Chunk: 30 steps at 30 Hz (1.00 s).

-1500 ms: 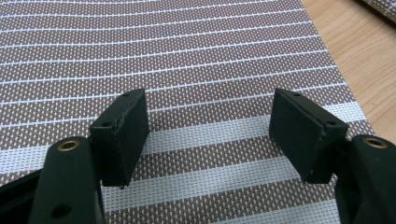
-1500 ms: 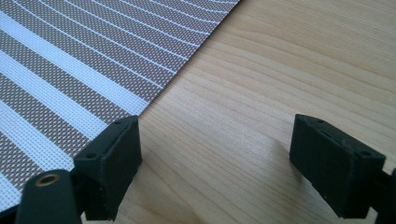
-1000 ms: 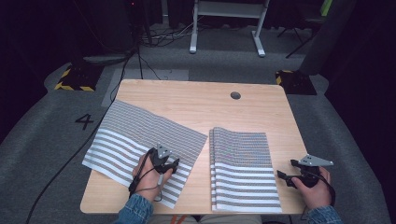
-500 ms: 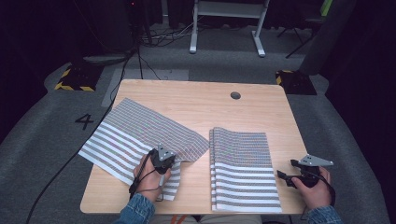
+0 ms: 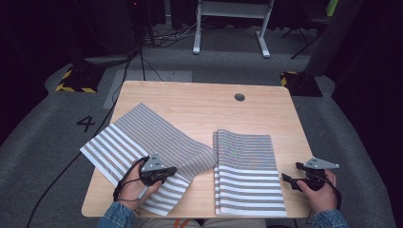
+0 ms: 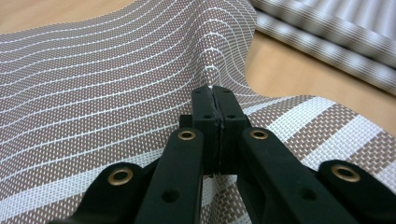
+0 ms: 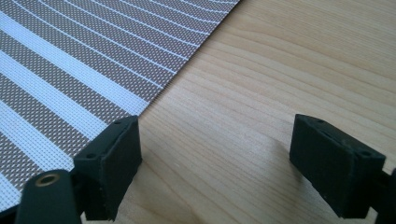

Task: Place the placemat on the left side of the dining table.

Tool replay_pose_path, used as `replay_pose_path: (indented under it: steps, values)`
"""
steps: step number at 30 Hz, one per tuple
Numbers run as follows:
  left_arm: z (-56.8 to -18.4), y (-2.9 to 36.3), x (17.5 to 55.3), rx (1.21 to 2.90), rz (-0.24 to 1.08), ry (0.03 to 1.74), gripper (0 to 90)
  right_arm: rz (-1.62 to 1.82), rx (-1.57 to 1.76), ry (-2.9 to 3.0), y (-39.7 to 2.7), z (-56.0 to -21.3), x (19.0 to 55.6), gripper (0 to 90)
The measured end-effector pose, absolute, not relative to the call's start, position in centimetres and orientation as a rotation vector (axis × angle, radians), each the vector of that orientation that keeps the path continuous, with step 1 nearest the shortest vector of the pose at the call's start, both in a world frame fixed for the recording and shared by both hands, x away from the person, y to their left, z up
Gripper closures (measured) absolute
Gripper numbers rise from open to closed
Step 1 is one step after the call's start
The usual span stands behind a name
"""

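A brown-and-white striped placemat [image 5: 142,137] lies askew on the left half of the wooden table [image 5: 190,102]. My left gripper [image 5: 173,169] is shut on a raised fold near its near right edge. In the left gripper view the jaws meet on the pinched weave [image 6: 93,84], which ridges up in front of the gripper [image 6: 214,93]. A second striped mat [image 5: 247,171], seemingly folded in layers, lies flat at the right. My right gripper [image 5: 286,180] rests open on the table beside its right edge. Bare wood [image 7: 280,70] lies between its jaws [image 7: 215,163], and the mat's edge [image 7: 70,70] lies by the left jaw.
The table has a round cable hole [image 5: 239,97] near its far edge. The left mat's outer corner [image 5: 88,152] overhangs the table's left side. A cable [image 5: 71,161] trails over the grey floor at the left, and a white frame [image 5: 228,28] stands behind.
My left gripper has closed on the left mat and lifted slightly, pulling it into a ridge and shifting the cloth. The right hand has stayed still.
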State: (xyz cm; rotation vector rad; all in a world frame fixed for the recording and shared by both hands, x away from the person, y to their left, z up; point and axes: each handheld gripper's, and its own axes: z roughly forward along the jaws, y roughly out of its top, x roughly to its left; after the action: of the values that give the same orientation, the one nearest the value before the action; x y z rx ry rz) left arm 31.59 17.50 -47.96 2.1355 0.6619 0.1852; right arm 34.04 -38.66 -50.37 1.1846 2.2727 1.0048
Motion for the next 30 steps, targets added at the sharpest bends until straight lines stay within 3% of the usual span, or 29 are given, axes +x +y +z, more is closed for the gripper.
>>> replay_pose_path:
  steps: [10, 15, 17, 19, 20, 23, 27, 30]
  values:
    - [-48.3, 18.9, 29.5, 2.177, -0.016, 0.420, 89.0, 1.005, 1.184, 2.273, -38.7, -50.4, 34.0, 16.4]
    - [-48.6, 19.2, 29.4, 2.170, -0.064, 0.425, 87.5, 1.004, 1.185, 2.272, -38.6, -50.4, 34.0, 16.4]
    - [-48.5, 19.2, 29.4, 2.137, -0.072, 0.433, 74.6, 1.004, 1.187, 2.272, -38.6, -50.4, 34.0, 16.4]
    - [-48.3, 19.3, 29.3, 2.127, -0.067, 0.462, 53.6, 1.004, 1.185, 2.272, -38.6, -50.4, 34.0, 16.4]
    - [-48.0, 19.4, 29.3, 2.120, -0.057, 0.484, 47.2, 1.004, 1.185, 2.272, -38.6, -50.4, 34.0, 16.4]
    - [-46.9, 20.5, 29.4, 2.072, 0.060, 0.628, 37.6, 1.004, 1.185, 2.272, -38.6, -50.4, 34.0, 16.4]
    - [-46.3, 23.2, 30.4, 2.032, 0.379, 0.963, 37.1, 1.004, 1.185, 2.272, -38.6, -50.4, 34.0, 16.4]
    - [-47.1, 25.1, 30.8, 1.959, 0.491, 1.229, 35.9, 1.004, 1.185, 2.272, -38.6, -50.4, 34.0, 16.4]
